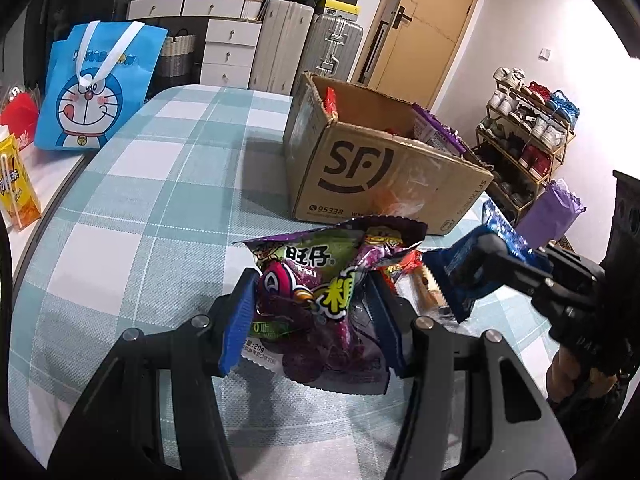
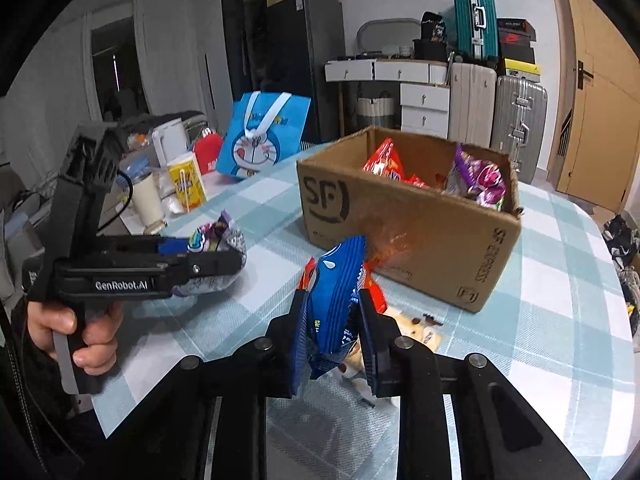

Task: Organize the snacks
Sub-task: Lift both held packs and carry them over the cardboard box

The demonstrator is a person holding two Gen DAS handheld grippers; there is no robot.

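snacks sit in three places – two held in claws, a few loose on the worktop [image 2: 560, 320], the rest in one cardboard box [image 2: 440, 248].

the left claw [image 1: 312, 312], low centre of the left wrist view, is clamped on one purple gummy packet [image 1: 320, 292], its blue pads pressing both sides. in the right wrist view the same claw shows at centre left, a hand [image 2: 76, 336] round its grip.

the right claw [image 2: 332, 320], bottom centre of the right wrist view, is pressed tight on one blue biscuit packet [image 2: 336, 300], which stands upright between the pads, clear of the checked cloth.

just behind and below the blue packet lie loose snacks: one red-orange packet [image 2: 374, 292] and one pale packet [image 2: 416, 328] touching the cloth – how many more lie under them i cannot tell.

the box stands open at centre right of that view, printed "sf" on two sides. inside show at least two red packets [image 2: 384, 164] at its left and one purple packet [image 2: 480, 180] at its right corner.

at the upper left, beside the worktop: one blue cartoon bag [image 2: 264, 140], one yellow drink carton [image 2: 188, 184], one white kettle [image 2: 170, 142].
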